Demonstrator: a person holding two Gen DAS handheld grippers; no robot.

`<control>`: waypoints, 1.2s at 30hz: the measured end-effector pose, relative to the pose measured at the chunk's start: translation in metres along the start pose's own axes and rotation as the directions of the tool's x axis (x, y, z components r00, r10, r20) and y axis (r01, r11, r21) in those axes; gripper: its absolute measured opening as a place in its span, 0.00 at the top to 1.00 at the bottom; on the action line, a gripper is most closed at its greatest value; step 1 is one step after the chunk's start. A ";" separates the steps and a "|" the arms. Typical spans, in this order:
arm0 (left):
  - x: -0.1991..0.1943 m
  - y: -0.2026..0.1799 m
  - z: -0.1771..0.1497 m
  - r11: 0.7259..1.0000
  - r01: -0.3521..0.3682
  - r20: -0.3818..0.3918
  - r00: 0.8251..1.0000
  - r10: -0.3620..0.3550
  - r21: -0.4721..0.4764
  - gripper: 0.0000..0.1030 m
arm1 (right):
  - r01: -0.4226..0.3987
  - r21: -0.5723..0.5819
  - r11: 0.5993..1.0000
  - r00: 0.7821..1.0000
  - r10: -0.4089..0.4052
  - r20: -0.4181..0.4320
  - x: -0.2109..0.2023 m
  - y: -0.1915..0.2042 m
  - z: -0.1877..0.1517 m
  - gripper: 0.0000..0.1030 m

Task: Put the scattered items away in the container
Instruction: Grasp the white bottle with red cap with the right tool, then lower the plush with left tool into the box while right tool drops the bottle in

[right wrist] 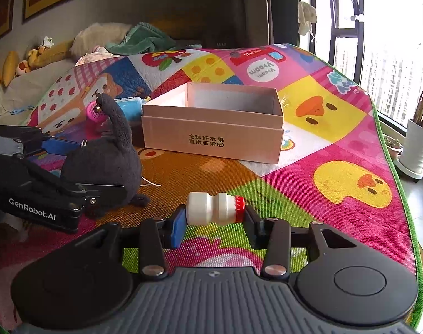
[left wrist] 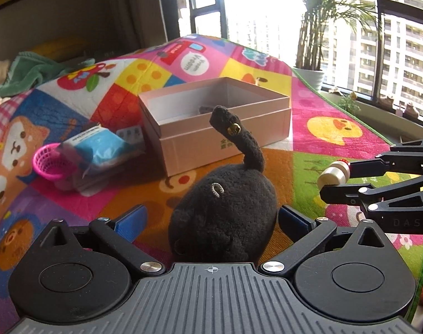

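A black plush toy [left wrist: 222, 217] with an upright tail lies on the colourful play mat [left wrist: 336, 130]. My left gripper [left wrist: 211, 218] is open and straddles it: the right blue pad is close to the plush, the left pad stands apart from it. In the right wrist view the left gripper [right wrist: 100, 167] sits at the left around the plush toy [right wrist: 100, 164]. My right gripper [right wrist: 214, 220] is shut on a small white bottle [right wrist: 211, 208] with a red cap, held sideways above the mat; the same bottle [left wrist: 333, 176] shows at the right. The open pink cardboard box [right wrist: 211, 139] stands behind both.
Left of the box [left wrist: 225, 139] lie a small pink basket [left wrist: 48, 165], a blue packet [left wrist: 100, 144] and a blister pack [left wrist: 130, 133]. Something dark lies inside the box. A green towel [left wrist: 33, 69] is at the back left; a potted plant [right wrist: 417, 144] stands past the mat's right edge.
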State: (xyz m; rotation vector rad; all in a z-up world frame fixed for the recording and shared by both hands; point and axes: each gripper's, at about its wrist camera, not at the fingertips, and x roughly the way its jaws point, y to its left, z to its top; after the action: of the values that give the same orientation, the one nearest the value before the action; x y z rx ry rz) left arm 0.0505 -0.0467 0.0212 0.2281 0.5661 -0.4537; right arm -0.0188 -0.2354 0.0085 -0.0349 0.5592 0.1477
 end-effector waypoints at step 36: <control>-0.012 0.008 0.055 1.000 0.016 0.098 0.995 -0.018 0.023 0.25 | -0.011 -0.094 0.996 0.999 0.014 0.035 -0.012 -0.027 0.031 0.59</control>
State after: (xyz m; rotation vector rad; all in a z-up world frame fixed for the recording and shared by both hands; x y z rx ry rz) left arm 0.0709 -0.0535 0.0738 0.2209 0.4669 -0.4851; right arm -0.0083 -0.2616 0.0405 -0.1199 0.5167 0.1861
